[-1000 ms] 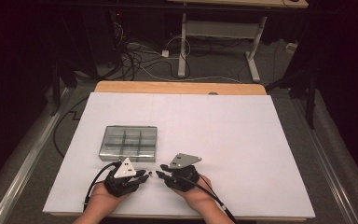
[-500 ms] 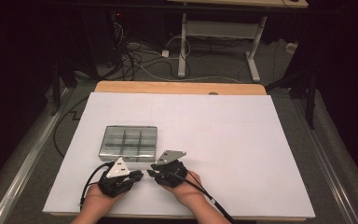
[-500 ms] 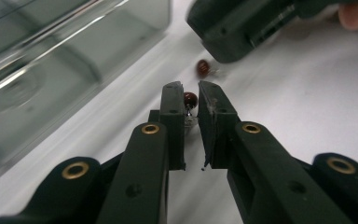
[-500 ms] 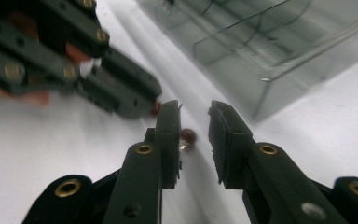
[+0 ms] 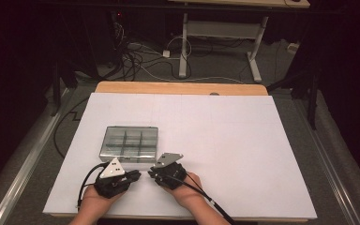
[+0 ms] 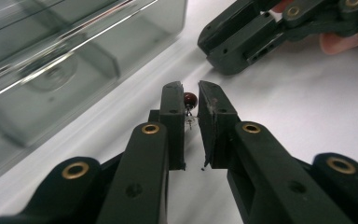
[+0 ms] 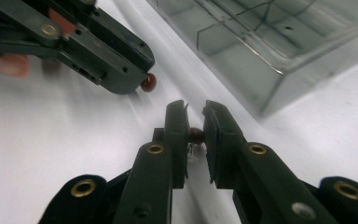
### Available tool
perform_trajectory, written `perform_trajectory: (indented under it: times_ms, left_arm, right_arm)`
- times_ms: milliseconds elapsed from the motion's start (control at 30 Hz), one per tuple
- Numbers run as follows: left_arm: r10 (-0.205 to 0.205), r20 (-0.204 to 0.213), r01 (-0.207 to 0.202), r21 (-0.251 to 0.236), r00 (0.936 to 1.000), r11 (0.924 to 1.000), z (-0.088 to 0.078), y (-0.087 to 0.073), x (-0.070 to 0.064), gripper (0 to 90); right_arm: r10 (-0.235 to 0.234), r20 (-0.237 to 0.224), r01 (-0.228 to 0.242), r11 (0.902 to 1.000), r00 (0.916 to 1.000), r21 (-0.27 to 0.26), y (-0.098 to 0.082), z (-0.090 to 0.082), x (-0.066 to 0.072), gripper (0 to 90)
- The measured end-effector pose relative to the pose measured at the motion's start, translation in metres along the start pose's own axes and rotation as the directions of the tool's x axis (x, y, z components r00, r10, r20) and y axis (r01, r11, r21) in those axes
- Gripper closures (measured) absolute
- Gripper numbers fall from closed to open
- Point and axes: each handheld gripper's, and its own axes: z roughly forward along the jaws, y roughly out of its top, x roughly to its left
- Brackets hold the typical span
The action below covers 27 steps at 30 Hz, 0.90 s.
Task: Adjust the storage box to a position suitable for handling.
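In the left gripper view my left gripper (image 6: 191, 87) is shut on a small dark red bead (image 6: 190, 99) with a thin metal pin under it. My right gripper (image 7: 196, 107) pinches a second dark red bead (image 7: 196, 135) that has a metal piece below. In the right gripper view the left gripper's tip (image 7: 135, 79) carries its bead (image 7: 148, 82). From the high view, the left gripper (image 5: 138, 176) and right gripper (image 5: 151, 172) point at each other, tips nearly touching, just in front of a clear compartment box (image 5: 129, 143).
A white sheet (image 5: 243, 154) covers the table, with a wooden edge (image 5: 183, 87) at the back. The clear box's wall (image 6: 51, 70) runs close beside both grippers. Cables and a desk frame (image 5: 215, 33) lie on the floor beyond.
The right gripper has moved left toward the left gripper, closing the gap between the tips. The left gripper has shifted slightly left and nearer.
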Motion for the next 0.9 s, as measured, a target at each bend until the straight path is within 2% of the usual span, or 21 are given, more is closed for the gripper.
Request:
perform_trajectory:
  times_ms: [133, 233, 333, 500, 600, 733, 833, 900]
  left_arm:
    - [0.024, 0.014, -0.024, 0.0, 0.9996, 0.9997, 0.011, 0.011, -0.011, 78.7]
    - [0.045, 0.053, -0.045, -0.007, 0.9976, 0.999, 0.024, 0.023, -0.024, 78.6]
    - [0.075, 0.093, -0.075, -0.009, 0.9928, 0.9972, 0.041, 0.038, -0.038, 78.7]
    - [0.144, 0.171, -0.145, -0.007, 0.9747, 0.9895, 0.079, 0.069, -0.07, 78.6]
    - [0.165, 0.212, -0.167, -0.006, 0.9633, 0.9859, 0.1, 0.085, -0.088, 78.7]
    - [0.198, 0.251, -0.205, -0.001, 0.9474, 0.9788, 0.125, 0.103, -0.114, 78.6]
    - [0.213, 0.28, -0.222, 0.001, 0.9361, 0.975, 0.139, 0.112, -0.131, 78.6]
    - [0.226, 0.282, -0.236, 0.002, 0.9324, 0.9718, 0.146, 0.118, -0.139, 78.6]
  right_arm:
    - [0.026, 0.037, -0.025, 0.9991, 0.999, -0.034, -0.015, -0.024, -0.009, 80.5]
    - [0.055, 0.072, -0.052, 0.9976, 0.9959, -0.047, -0.032, -0.045, -0.021, 80.5]
    - [0.096, 0.114, -0.09, 0.9944, 0.9889, -0.054, -0.052, -0.071, -0.033, 80.6]
    - [0.146, 0.186, -0.134, 0.9879, 0.9716, -0.078, -0.081, -0.116, -0.048, 80.5]
    - [0.173, 0.231, -0.158, 0.9841, 0.9574, -0.08, -0.097, -0.137, -0.055, 80.5]
    - [0.221, 0.287, -0.202, 0.9747, 0.9319, -0.096, -0.119, -0.158, -0.065, 80.5]
    - [0.262, 0.308, -0.242, 0.9648, 0.9144, -0.102, -0.131, -0.169, -0.069, 80.5]
    - [0.262, 0.319, -0.244, 0.9651, 0.9109, -0.096, -0.137, -0.175, -0.07, 80.5]
